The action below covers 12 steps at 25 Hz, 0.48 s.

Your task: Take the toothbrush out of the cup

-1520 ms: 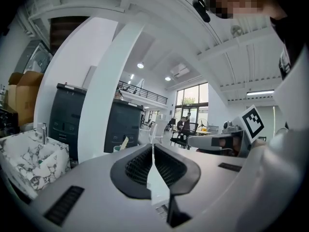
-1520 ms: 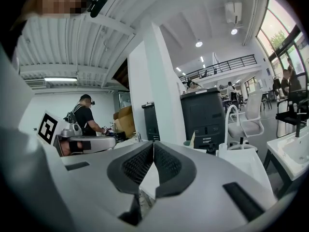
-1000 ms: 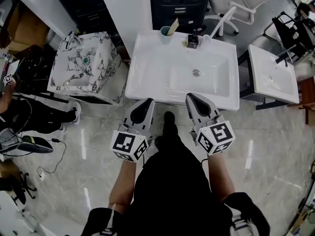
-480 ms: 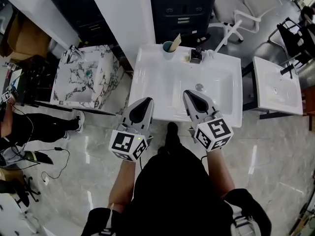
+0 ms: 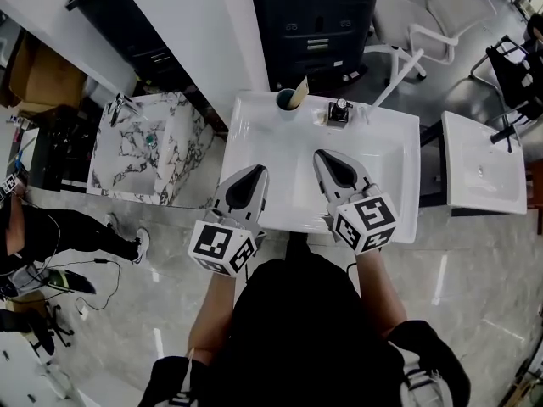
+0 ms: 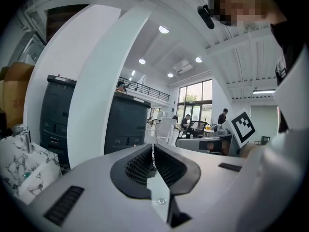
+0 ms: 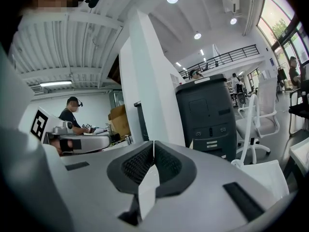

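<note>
A white sink (image 5: pixel 254 138) is set on a glossy marbled floor (image 5: pixel 475 261). A teal cup (image 5: pixel 287 99) is stood on its back rim near the left corner. A small dark object (image 5: pixel 339 112) is placed right of the cup, at mid-rim and apart from it.

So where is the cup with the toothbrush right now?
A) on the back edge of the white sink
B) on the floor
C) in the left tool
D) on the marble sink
A: the cup, with the toothbrush sticking out of it, stands on the back rim of the white sink, near its left corner.
</note>
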{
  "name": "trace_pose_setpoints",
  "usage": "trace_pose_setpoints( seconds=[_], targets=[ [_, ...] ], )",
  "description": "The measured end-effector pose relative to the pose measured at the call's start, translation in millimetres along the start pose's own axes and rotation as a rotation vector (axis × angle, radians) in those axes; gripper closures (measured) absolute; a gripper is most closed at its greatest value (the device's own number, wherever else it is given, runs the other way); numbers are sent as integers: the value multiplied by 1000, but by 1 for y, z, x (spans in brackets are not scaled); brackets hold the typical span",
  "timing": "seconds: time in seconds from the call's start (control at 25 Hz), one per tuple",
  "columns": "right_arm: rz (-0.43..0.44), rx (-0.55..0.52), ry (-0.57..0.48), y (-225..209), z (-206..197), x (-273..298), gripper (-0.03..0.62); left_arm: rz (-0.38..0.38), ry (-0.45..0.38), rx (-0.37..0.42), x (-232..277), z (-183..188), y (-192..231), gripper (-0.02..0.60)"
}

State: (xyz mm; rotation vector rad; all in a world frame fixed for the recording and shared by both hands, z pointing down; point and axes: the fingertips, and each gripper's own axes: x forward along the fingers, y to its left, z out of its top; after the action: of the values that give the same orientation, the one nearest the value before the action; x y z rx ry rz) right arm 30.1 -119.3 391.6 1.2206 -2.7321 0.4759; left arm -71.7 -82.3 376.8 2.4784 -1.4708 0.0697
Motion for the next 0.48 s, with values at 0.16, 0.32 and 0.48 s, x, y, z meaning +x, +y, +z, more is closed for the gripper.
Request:
trace_pose_setpoints(
  seconds=[0.16, 0.32, 0.48],
  targets=[
    [-6, 9, 14, -17, -3, 13, 562, 16, 7, -2, 15, -4, 4, 554],
    [-7, 13, 44, -24, -8, 23, 562, 32, 16, -12, 25, -7, 10, 554],
    [-7, 38, 75, -26, -20, 28, 560, 31, 35, -18, 31, -14, 9, 554]
  ],
)
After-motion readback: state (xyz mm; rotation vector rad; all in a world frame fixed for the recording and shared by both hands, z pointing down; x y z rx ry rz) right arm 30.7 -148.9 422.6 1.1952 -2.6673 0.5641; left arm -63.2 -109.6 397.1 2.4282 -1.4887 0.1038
